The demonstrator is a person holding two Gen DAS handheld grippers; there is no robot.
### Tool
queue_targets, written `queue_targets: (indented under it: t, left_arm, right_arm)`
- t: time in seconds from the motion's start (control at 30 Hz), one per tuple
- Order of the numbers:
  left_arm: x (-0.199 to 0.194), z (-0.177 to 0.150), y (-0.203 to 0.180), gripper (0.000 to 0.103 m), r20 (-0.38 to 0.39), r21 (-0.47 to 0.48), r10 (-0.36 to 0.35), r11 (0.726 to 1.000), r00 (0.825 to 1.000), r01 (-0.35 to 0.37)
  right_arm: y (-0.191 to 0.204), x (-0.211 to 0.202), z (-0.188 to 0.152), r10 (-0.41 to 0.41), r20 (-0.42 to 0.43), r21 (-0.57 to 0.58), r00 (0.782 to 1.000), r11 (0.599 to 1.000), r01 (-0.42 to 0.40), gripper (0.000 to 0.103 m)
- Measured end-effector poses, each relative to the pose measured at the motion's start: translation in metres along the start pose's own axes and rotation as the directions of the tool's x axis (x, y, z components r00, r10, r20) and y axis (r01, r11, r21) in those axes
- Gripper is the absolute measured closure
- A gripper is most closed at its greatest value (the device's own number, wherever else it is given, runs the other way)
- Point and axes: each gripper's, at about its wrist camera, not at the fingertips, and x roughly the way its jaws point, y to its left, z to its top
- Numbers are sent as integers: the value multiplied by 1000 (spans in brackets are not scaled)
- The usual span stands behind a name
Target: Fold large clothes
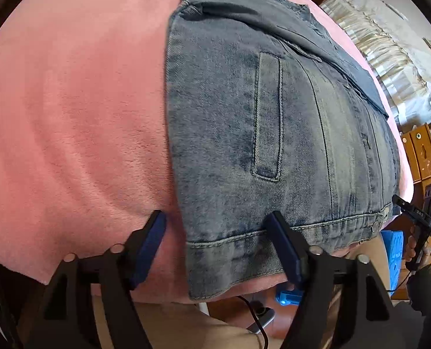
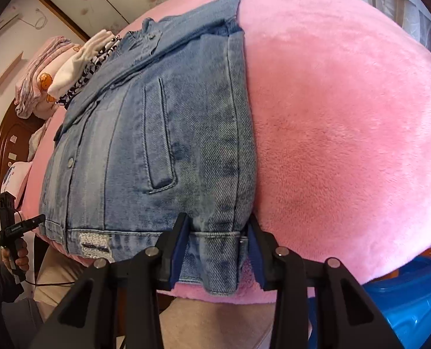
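A washed blue denim jacket lies front up on a pink plush blanket, its hem at the near edge. My left gripper is open and wide. One finger rests on the blanket left of the jacket and the other on the hem, so the lower left corner lies between them. In the right wrist view the jacket fills the left half. My right gripper straddles the lower right hem corner. The denim lies flat between its narrower jaws, not bunched. A hand holds that gripper at the far right.
Folded clothes and bear-print bedding sit at the far end by a wooden headboard. A blue plastic tub stands below the blanket's edge. A wooden cabinet is at the right. Beige trouser legs are below me.
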Motion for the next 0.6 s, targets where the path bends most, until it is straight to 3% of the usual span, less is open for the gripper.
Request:
queue_targets:
  t: [0.13,0.17,0.2,0.27,0.33,0.37,0.5,0.6]
  left_arm:
    - [6,-1,-11,25,-3,43,39,998,999,-39]
    - [6,-1,-15,29,-4,54,52,997,999,-52]
    - [6,0,-17,40,-6,59,46,997,999,-45]
    - [4,1,-25,53,-18,81,43,996,999,-42]
    - [1,1,-34,74,-15,118,75,990,997,-73]
    - [-1,3,-38,89,-19,135,79,988,997,-75]
    - [-10,10,-47,90,-28,135,37,990,999,-33]
    - [-25,14,-45,90,-13,85,-63,994,998,64]
  right_arm:
    - [2,6,3,-23,-19,-4,1000,1000,22,62]
    - [5,7,4,-37,-27,-13,999,999,37,62]
    - [7,7,5,-52,-36,-23,998,998,51,62]
    - [13,8,8,-83,-56,-42,995,996,81,64]
    - [20,9,10,-116,-64,-68,991,991,111,69]
    - [26,9,12,-142,-67,-88,988,987,136,72]
    - [46,6,18,-219,-78,-129,973,970,207,81]
    - [56,-2,26,-233,-74,-137,970,966,222,83]
